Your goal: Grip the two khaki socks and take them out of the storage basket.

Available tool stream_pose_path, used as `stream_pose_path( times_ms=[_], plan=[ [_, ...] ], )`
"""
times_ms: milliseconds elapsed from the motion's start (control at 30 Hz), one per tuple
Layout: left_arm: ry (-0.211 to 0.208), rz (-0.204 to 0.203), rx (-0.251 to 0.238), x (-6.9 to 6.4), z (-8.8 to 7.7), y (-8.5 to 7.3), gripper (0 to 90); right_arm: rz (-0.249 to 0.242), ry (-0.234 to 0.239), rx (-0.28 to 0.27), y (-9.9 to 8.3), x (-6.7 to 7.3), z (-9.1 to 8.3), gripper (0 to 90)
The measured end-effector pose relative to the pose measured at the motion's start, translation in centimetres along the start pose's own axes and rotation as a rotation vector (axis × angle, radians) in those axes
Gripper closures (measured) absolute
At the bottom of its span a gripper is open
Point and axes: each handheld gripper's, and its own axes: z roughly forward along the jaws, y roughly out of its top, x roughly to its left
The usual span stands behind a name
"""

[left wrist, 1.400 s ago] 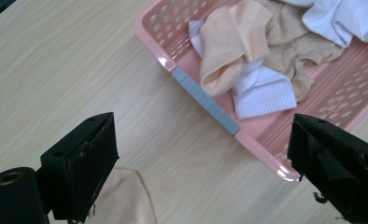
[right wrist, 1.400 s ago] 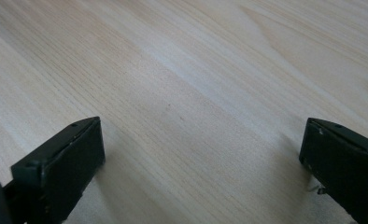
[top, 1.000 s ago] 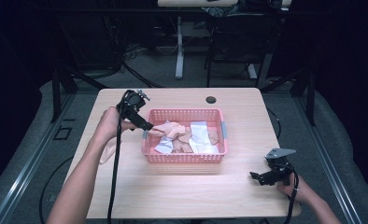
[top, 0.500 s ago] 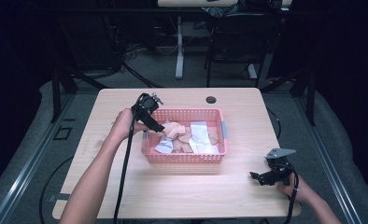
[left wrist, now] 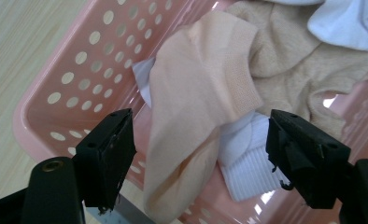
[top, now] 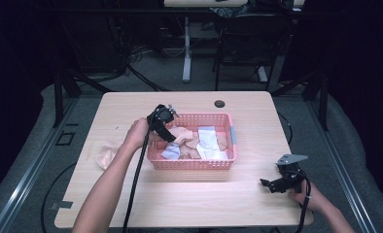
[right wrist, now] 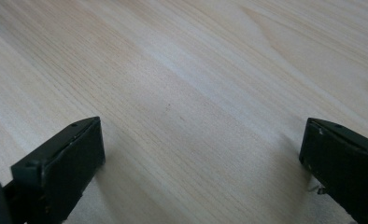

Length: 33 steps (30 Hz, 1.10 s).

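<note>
A pink perforated basket (top: 228, 160) stands at the middle of the table and holds several socks. My left gripper (top: 169, 136) hangs open over its left end, jaws wide apart above a peach sock (left wrist: 201, 93) that drapes over a white ribbed sock (left wrist: 245, 161). A beige sock (left wrist: 294, 60) and a pale blue-white one (left wrist: 350, 23) lie further in. The basket's wall (left wrist: 74, 88) runs along the left of the left gripper view. My right gripper (top: 272, 184) rests open near the table's front right, jaws spread over bare wood (right wrist: 196, 107).
A peach sock (top: 106, 153) lies on the table left of the basket. A small black round object (top: 219, 103) sits near the table's far edge. The table's front edge is close to my right gripper. Dark frames and cables surround the table.
My left gripper has travelled right from the table's left side to over the basket's left end. The right gripper has stayed put.
</note>
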Motion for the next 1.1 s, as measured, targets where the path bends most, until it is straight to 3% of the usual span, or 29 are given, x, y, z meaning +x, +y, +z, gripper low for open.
stream_pose_path(
  times_ms=[133, 367, 600, 733, 833, 1100],
  plan=[
    [0.023, 0.018, 0.027, -0.4, 1.0, 0.0, 25.7, -0.007, -0.003, 0.009, 0.0, 0.0, -0.1, 0.0],
    [0.073, 0.002, 0.053, -0.2, 1.9, -0.2, 36.3, -0.005, -0.003, 0.006, 0.0, 0.0, -0.1, 0.0],
    [0.074, 0.031, 0.082, -0.7, 2.5, 0.0, 62.4, -0.007, -0.003, 0.008, 0.0, 0.0, -0.1, 0.0],
    [0.081, 0.024, 0.104, -0.8, 2.8, -0.1, 75.0, -0.005, -0.003, 0.006, 0.0, 0.0, -0.1, 0.0],
    [0.072, 0.009, 0.086, -0.6, 2.6, -0.3, 81.2, -0.005, -0.002, 0.006, 0.0, 0.0, -0.1, 0.0],
    [0.041, -0.041, 0.020, -0.1, 0.7, -0.3, 82.7, -0.007, -0.003, 0.008, 0.0, 0.0, -0.1, 0.0]
  ],
)
